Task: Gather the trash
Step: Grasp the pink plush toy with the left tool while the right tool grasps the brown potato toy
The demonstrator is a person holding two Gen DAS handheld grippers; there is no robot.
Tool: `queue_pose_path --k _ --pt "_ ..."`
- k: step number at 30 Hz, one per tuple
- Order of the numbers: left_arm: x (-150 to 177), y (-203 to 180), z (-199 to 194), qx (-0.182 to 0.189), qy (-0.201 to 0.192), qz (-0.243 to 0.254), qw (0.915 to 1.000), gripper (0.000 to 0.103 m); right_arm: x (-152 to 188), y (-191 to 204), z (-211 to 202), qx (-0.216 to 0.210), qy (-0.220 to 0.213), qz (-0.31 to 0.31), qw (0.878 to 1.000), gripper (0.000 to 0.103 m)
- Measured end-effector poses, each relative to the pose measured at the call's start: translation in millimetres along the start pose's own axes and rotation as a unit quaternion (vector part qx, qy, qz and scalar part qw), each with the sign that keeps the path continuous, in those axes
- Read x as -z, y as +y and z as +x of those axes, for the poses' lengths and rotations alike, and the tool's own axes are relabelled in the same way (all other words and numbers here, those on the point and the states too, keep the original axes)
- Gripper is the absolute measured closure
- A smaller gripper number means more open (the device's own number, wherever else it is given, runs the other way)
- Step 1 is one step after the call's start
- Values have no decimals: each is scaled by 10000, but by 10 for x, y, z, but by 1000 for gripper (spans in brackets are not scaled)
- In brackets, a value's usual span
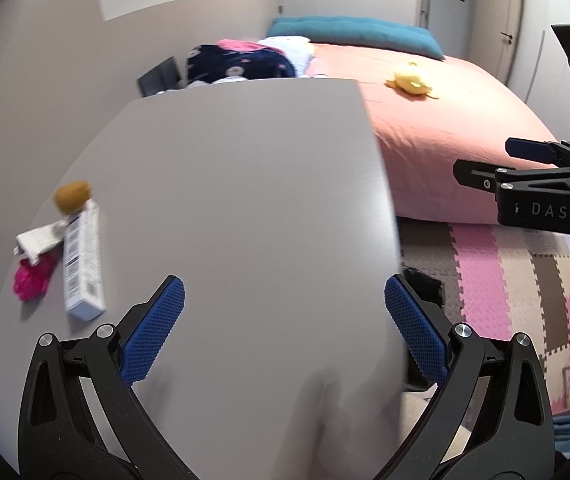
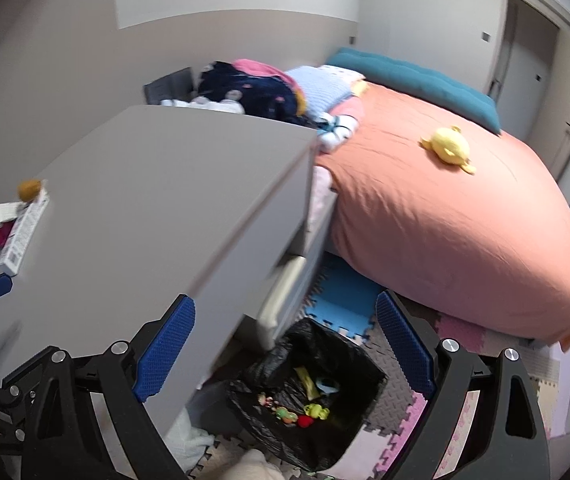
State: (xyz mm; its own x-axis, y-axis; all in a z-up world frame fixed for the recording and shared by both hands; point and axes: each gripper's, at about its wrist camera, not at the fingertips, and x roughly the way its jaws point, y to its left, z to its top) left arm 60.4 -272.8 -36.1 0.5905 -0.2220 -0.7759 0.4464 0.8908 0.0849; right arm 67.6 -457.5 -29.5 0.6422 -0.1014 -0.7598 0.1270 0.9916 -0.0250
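While both your grippers hang empty over the desk, the leftover trash sits at its far left.

Left gripper [image 1: 285, 320]: jaws spread wide, nothing between them, over bare desk [image 1: 245, 184].
Right gripper [image 2: 285, 344]: jaws wide too, empty, out past the desk's right edge, above the bin [image 2: 349, 424].
Trash: white box [image 1: 83, 260], pink scrap [image 1: 31, 280], white paper [image 1: 39, 240] and brown lump [image 1: 71, 197], bunched together near the wall.
Direction: the pile lies ahead and left of your left gripper; that hand is clearly nearer.
Box axis: long side runs away from you, tilted slightly, so I'd close across its narrow width.
Room: open desk between tool and pile.
Edges: wall just behind the pile; bin on the floor by the desk's right side, bed [image 2: 465, 220] beyond.
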Motion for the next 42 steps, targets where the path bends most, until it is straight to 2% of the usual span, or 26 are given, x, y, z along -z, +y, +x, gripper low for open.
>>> queue_pose_path --k 14,29,32,39,42 --pt "247 996 -190 -596 -78 -637 9962 6 -223 1019 149 -514 -41 -632 9967 11" --pt "409 1932 -95 -873 -109 -1145 9895 6 -539 1837 341 -1027 -12 -953 9901 11" --pt "412 2083 10 -952 -107 -1110 9892 6 -599 1972 405 -1236 87 -944 9878 11" --pt "364 2284 181 -1132 -86 -836 9900 7 -690 2285 539 -1323 142 -1129 9847 11" --pt "321 2365 249 -1065 -78 -782 9912 12 -729 2376 592 -1340 140 -1165 9840 11"
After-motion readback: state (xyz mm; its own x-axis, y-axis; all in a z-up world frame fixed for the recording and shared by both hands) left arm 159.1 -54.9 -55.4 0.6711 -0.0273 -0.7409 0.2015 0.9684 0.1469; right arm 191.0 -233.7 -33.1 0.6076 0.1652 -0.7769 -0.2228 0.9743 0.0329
